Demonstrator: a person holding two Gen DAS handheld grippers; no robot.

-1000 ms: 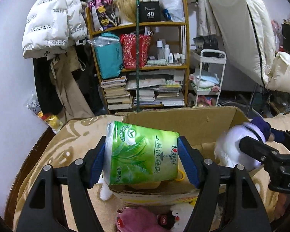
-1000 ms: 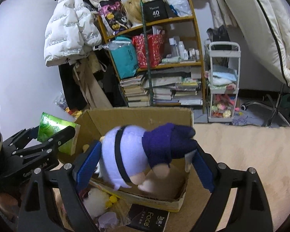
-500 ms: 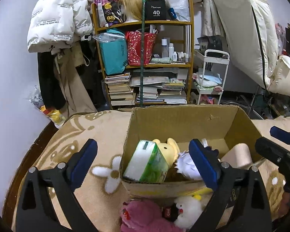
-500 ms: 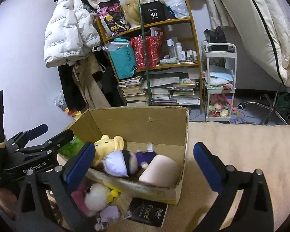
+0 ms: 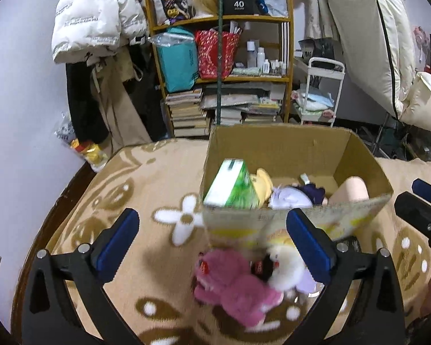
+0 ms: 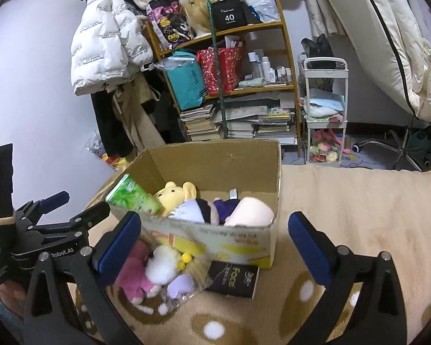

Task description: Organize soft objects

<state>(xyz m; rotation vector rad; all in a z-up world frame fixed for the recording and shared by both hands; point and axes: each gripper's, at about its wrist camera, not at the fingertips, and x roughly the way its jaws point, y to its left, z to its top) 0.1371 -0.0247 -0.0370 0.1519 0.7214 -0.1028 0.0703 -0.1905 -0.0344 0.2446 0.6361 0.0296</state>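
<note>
A cardboard box [image 5: 284,146] [image 6: 215,164] stands on the beige flowered blanket. In it lie a green tissue pack [image 5: 230,187] [image 6: 132,195], a yellow plush [image 6: 175,192], a white-and-purple doll [image 6: 204,210] [image 5: 293,198] and a pink soft piece [image 6: 250,212]. In front of the box lie a pink plush [image 5: 232,287] [image 6: 135,273], a white plush [image 5: 287,264] [image 6: 162,264] and a black pack [image 6: 232,279]. My left gripper [image 5: 212,247] is open and empty above the pink plush. My right gripper [image 6: 212,247] is open and empty before the box front.
A wooden shelf [image 5: 224,66] with books and bags stands behind the box. A white trolley [image 6: 324,115] stands to its right. Coats hang on the left wall [image 5: 97,23]. Bedding leans at right [image 5: 373,43]. The bed edge runs at left [image 5: 57,204].
Both grippers opened and let the tissue pack and the doll drop into the box. Both have since pulled back and lowered toward the toys in front of the box.
</note>
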